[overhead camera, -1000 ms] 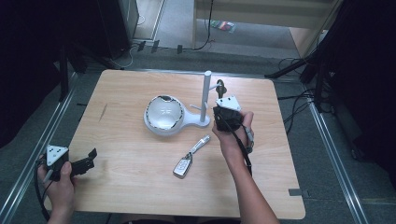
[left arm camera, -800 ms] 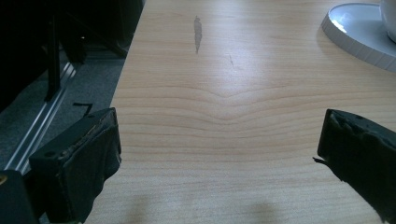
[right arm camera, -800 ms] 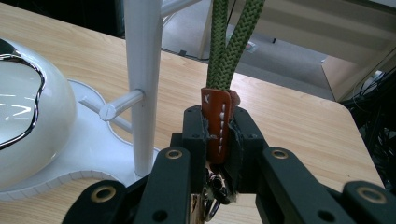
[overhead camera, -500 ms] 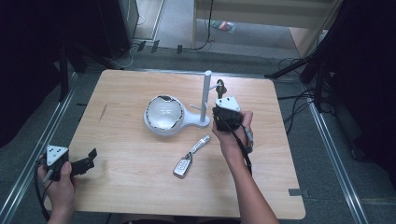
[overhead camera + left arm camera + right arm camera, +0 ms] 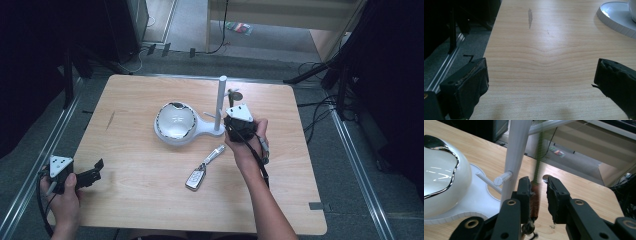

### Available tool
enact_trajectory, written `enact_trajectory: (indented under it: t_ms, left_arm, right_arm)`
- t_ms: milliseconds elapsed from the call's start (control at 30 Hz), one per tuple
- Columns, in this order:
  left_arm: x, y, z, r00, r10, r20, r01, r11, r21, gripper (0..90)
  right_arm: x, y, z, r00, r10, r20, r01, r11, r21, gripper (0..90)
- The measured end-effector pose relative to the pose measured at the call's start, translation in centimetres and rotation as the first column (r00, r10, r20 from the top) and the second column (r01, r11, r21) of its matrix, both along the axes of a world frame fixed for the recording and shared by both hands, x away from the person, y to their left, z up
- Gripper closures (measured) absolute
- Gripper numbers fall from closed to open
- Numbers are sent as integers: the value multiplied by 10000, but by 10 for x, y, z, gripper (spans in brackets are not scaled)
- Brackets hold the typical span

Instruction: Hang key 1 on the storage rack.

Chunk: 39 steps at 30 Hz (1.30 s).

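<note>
A white stand has an upright pole (image 5: 220, 102) (image 5: 515, 157) with side pegs and a domed, shiny dish (image 5: 175, 122) (image 5: 441, 175) on its base. From the upper peg hangs a green cord (image 5: 538, 157) with a brown tag (image 5: 535, 200). My right gripper (image 5: 231, 106) (image 5: 539, 182) is at the pole. Its jaws have just been opening; the tag hangs between them, against the left jaw and clear of the right one. My left gripper (image 5: 97, 170) (image 5: 541, 75) rests open at the table's near left edge with nothing in it.
A car key fob (image 5: 196, 178) with a silver strap (image 5: 215, 154) lies on the wooden table (image 5: 130, 195) in front of the stand. Beyond the table edges there are metal rails and dark floor with cables. A dark streak (image 5: 530, 17) marks the wood at the left.
</note>
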State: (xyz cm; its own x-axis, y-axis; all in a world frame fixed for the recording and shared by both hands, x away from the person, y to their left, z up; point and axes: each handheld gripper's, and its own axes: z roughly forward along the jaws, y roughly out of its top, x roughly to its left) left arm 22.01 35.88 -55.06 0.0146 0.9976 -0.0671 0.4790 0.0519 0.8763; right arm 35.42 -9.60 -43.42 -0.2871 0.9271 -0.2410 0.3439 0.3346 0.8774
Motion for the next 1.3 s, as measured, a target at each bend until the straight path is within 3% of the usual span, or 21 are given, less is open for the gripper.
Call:
enact_trajectory:
  t_ms: [400,467,533,567,633,733,867,967,1000,1033,1100,1133,1167,1200,1233,1267,1300]
  left_arm:
    - [0,0,0,10000,5,-2,-5,10000,-14,0]
    - [0,0,0,10000,9,1,-9,10000,-11,0]
    - [0,0,0,10000,14,0,-14,10000,-6,0]
    - [0,0,0,10000,6,-5,-6,10000,-3,0]
    - [0,0,0,10000,1,0,-1,10000,-2,0]
    - [0,0,0,10000,10,3,-10,10000,-8,0]
    - [0,0,0,10000,4,-5,-4,10000,-12,0]
    - [0,0,0,10000,6,18,-6,10000,-38,0]
    - [0,0,0,10000,6,18,-6,10000,-38,0]
    - [0,0,0,10000,1,10,-1,10000,-41,0]
    - [0,0,0,10000,-4,0,4,10000,-32,0]
    - [0,0,0,10000,-7,2,7,10000,-34,0]
    - [0,1,0,10000,-15,17,15,10000,-61,0]
    - [0,1,0,10000,-15,17,15,10000,-61,0]
    - [0,1,0,10000,-5,9,5,10000,-69,0]
    - [0,1,0,10000,-5,9,5,10000,-69,0]
    - [0,1,0,10000,-9,6,9,10000,-64,0]
  right_arm:
    - [0,-5,-4,9988,224,-439,-203,9986,488,677]
    - [-2,-7,-4,9963,235,-826,-172,9970,756,651]
    - [-2,-7,-4,9954,292,-908,-213,9960,872,641]
    - [-3,-9,-4,9923,290,-1200,-153,9934,1136,621]
    - [-3,-10,-3,9914,271,-1276,-117,9928,1195,611]
    - [-5,-12,-3,9812,219,-1918,65,9893,1460,558]
    - [-7,-13,-2,9740,229,-2255,132,9875,1573,527]
    - [-10,-14,-3,9553,269,-2944,292,9824,1845,436]
    - [-10,-14,-3,9553,269,-2944,292,9824,1845,436]
    - [-12,-14,-4,9445,356,-3265,291,9811,1913,385]
    - [-14,-13,-6,9380,206,-3460,455,9823,1817,305]
    - [-14,-13,-6,9380,206,-3460,455,9823,1817,305]
    - [-16,-12,-8,9298,92,-3678,566,9842,1676,280]
    - [-16,-12,-8,9298,92,-3678,566,9842,1676,280]
    - [-16,-12,-11,9122,77,-4096,735,9806,1820,254]
    - [-16,-12,-11,9122,77,-4096,735,9806,1820,254]
    - [-16,-12,-12,8916,27,-4527,929,9776,1889,235]
